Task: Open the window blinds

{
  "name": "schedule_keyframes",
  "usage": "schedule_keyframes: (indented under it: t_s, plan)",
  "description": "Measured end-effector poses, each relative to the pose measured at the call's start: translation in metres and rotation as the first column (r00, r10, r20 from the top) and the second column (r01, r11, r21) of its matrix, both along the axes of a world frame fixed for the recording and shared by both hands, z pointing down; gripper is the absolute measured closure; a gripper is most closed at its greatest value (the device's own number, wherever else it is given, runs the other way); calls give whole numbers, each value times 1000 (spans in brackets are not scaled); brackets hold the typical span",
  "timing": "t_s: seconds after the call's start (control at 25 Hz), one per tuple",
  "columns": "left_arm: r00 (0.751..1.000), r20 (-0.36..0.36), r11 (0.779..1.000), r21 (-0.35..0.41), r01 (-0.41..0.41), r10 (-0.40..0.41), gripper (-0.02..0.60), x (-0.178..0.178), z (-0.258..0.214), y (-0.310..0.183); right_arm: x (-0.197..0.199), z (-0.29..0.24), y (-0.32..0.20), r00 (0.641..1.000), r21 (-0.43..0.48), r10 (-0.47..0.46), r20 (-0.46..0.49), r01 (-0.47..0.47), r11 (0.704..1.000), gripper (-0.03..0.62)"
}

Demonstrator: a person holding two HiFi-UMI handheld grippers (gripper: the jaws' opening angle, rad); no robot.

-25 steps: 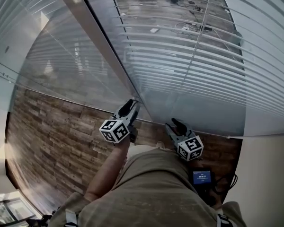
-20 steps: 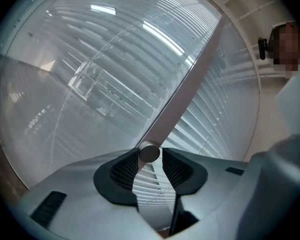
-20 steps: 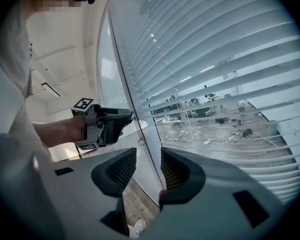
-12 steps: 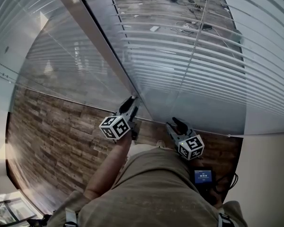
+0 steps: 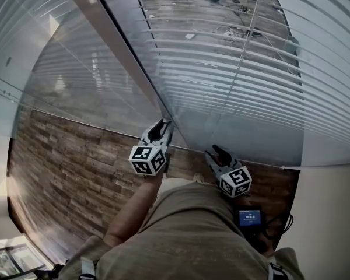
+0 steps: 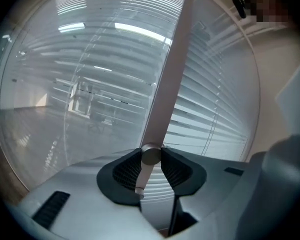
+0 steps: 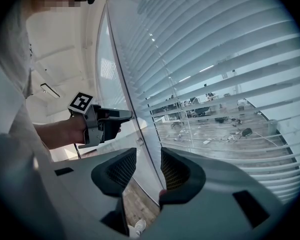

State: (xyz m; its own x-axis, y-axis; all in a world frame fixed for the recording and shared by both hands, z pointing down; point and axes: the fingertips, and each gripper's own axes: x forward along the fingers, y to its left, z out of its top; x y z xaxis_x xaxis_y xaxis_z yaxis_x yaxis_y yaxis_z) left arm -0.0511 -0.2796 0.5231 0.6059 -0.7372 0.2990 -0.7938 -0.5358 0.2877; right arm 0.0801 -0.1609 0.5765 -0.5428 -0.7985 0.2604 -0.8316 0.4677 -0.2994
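**A:** Where are the blinds (image 5: pixel 239 69), and which way do they run?

**B:** They hang in the glass wall (image 5: pixel 93 80) straight ahead of the person (image 5: pixel 186 238). The slats are long, thin, pale strips lying level across the pane, stacked one above another. Right of the grey post (image 5: pixel 122 51) they are tilted enough that cables (image 5: pixel 233 34) on a floor beyond show between them. Left of the post they look hazier.

**A:** And the wand?

**B:** The wand (image 6: pixel 151 155) is a pale grey rod with a smooth round knob. Its thin stem runs down from the knob, leaning slightly left in the left gripper view. Above the knob it lines up with the post, so I cannot separate the two.

**A:** What has hold of it?

**B:** The left tongs (image 5: pixel 158 130). Their jaws have just been closing, and the ribbed black pads (image 6: pixel 127 170) press the knob from both sides.

**A:** The other pair?

**B:** The right tongs (image 7: pixel 147 170) stand apart with nothing between them, near the glass and close to the left pair.

**A:** Anything else around?

**B:** There is a wood-plank floor (image 5: pixel 64 168) below. A small dark device with a blue screen (image 5: pixel 249 219) lies on it at the person's right, and a plain wall (image 5: pixel 332 214) stands further right.
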Motion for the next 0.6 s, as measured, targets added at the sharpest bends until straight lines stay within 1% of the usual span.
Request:
schedule_keyframes:
  t_s: [0.12,0.24,0.4,0.52,0.6]
  plan:
    - [997,73,999,35,-4,1,444,1,0,0,0,1,0,1000,-1,0,-1,0,1000,434]
    - [990,144,998,68,-8,-2,444,1,0,-1,1,1,-1,1000,-1,1,0,-1,1000,434]
    - [971,238,993,116,-16,-12,444,2,1,-1,0,2,0,1000,1,1,1,-1,1000,434]
    - [954,298,988,151,-21,-25,445,3,1,-1,1,2,1,1000,0,3,3,-3,1000,434]
    - [943,331,987,160,-20,-35,443,2,4,-1,1,2,2,1000,0,3,4,-3,1000,434]
